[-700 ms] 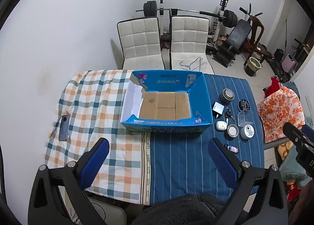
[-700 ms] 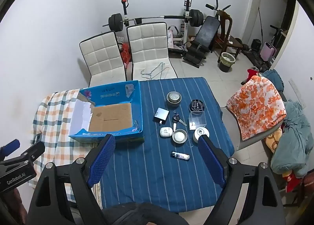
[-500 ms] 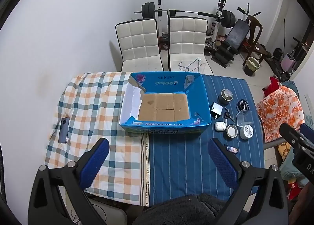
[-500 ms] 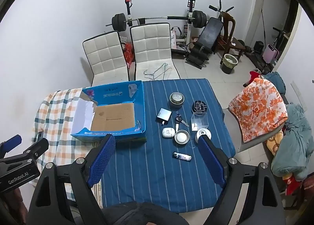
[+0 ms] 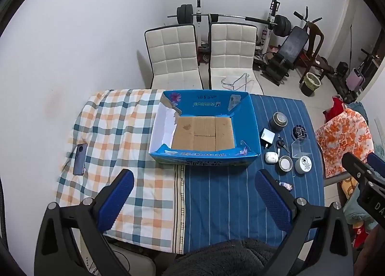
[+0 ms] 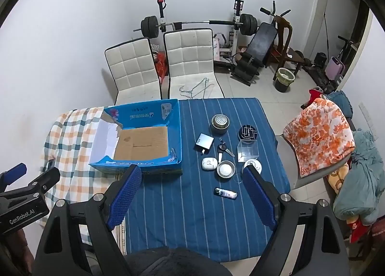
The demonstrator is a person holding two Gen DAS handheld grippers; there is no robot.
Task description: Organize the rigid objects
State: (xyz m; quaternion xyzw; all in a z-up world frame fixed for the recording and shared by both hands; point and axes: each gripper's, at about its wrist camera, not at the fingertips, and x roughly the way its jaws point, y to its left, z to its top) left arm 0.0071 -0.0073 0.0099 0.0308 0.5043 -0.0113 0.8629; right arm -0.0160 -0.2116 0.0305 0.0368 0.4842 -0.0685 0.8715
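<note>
Both wide-spread, empty grippers, left gripper [image 5: 193,195] and right gripper [image 6: 191,190], have drifted slightly above the open blue cardboard box [image 5: 252,127].

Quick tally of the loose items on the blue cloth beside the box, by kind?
Round tins: 4
Charger: 1
Key: 1
Clear box: 1
Earbud case: 1
Lighter: 1
Total: 9

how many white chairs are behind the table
2. One white chair stands behind the blue box; the other white chair, beside it, has wire hangers on its seat. None look hidden.
</note>
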